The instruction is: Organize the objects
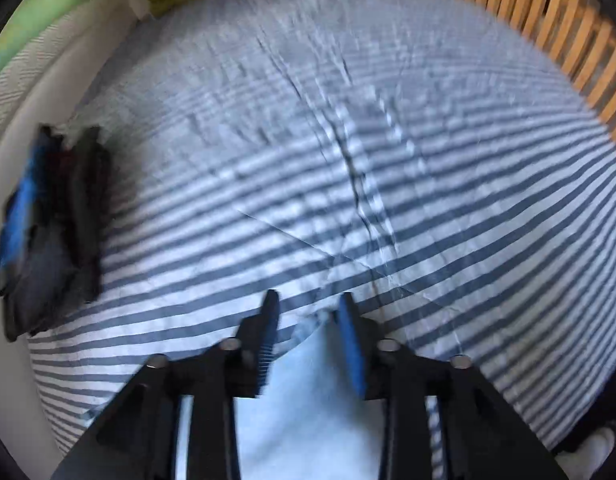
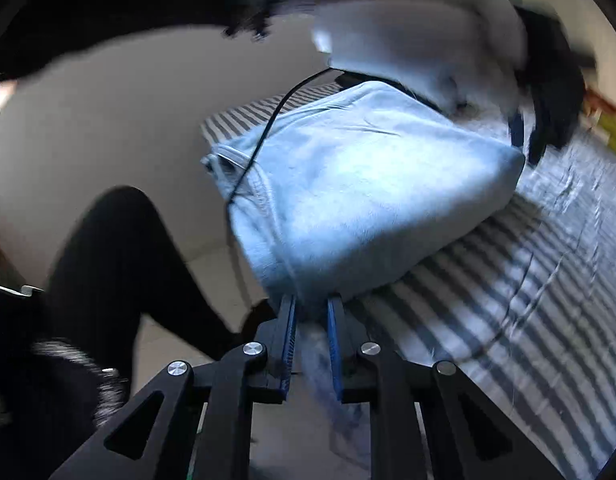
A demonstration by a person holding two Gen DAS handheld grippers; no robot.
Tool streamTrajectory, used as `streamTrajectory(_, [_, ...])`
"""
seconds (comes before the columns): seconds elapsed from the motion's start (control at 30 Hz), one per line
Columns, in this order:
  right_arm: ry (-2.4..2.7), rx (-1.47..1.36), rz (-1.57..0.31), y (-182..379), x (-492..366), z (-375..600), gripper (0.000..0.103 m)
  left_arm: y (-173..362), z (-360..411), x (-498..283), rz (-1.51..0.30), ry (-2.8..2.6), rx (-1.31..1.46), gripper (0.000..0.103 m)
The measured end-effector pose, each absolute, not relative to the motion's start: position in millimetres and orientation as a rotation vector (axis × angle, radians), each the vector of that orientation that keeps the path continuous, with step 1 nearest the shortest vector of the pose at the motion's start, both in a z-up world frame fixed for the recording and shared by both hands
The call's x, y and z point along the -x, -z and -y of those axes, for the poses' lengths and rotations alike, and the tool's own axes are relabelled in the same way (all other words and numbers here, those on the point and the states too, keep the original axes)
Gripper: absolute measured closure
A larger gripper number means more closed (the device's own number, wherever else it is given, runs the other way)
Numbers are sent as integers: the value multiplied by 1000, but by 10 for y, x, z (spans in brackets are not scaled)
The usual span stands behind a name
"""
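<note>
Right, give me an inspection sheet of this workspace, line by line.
Surface: striped bed sheet, wrinkled.
Job's things: folded light blue garment lying on the sheet near its edge.
Clutter: dark bundle with blue at the sheet's side, too blurred to identify.
Grippers: right gripper shut on the garment's near edge; left gripper with fingers apart, light blue cloth between them, grip unclear.
Cables: thin black cable crossing the garment.
Surroundings: wooden slats beyond the bed; pale floor; person's dark-clad leg.
</note>
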State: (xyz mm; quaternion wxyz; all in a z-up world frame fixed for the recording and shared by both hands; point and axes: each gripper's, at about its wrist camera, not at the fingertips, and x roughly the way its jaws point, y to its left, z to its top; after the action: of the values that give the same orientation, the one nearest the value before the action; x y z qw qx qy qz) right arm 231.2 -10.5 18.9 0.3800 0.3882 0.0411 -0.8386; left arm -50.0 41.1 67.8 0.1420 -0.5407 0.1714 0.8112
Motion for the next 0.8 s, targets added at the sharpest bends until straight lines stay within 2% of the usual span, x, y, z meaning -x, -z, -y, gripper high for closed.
streamTrajectory(0.1, [2106, -966, 65, -284, -2294, -173, 88, -1018, -8, 162, -406, -2404, 1479, 61])
streamTrajectory(0.23, [2144, -938, 244, -413, -2157, -399, 88, -1162, 759, -437, -173, -2498, 1472, 61])
streamTrajectory(0.43, [2204, -950, 313, -548, -1846, -269, 88, -637, 1597, -1284, 79, -2528, 1536, 61])
streamTrajectory(0.53, [2192, -990, 252, -510, -1790, -72, 88, -293, 1771, -1539, 162, -2526, 1577, 62])
streamTrajectory(0.6, [2220, -1042, 123, -372, -1840, 129, 88, -165, 1822, -1671, 84, -2583, 1497, 62])
streamTrajectory(0.7, [2187, -1143, -71, -91, -1979, 331, 87, -182, 1877, -1778, 40, -2601, 1462, 62])
streamTrajectory(0.77, [2166, -1130, -151, -139, -2087, 325, 87, -273, 1992, -1792, 117, -2581, 1465, 62])
streamTrajectory(0.8, [2109, -1159, -127, -216, -2070, 284, 87, -377, 2062, -1775, 164, -2583, 1429, 62])
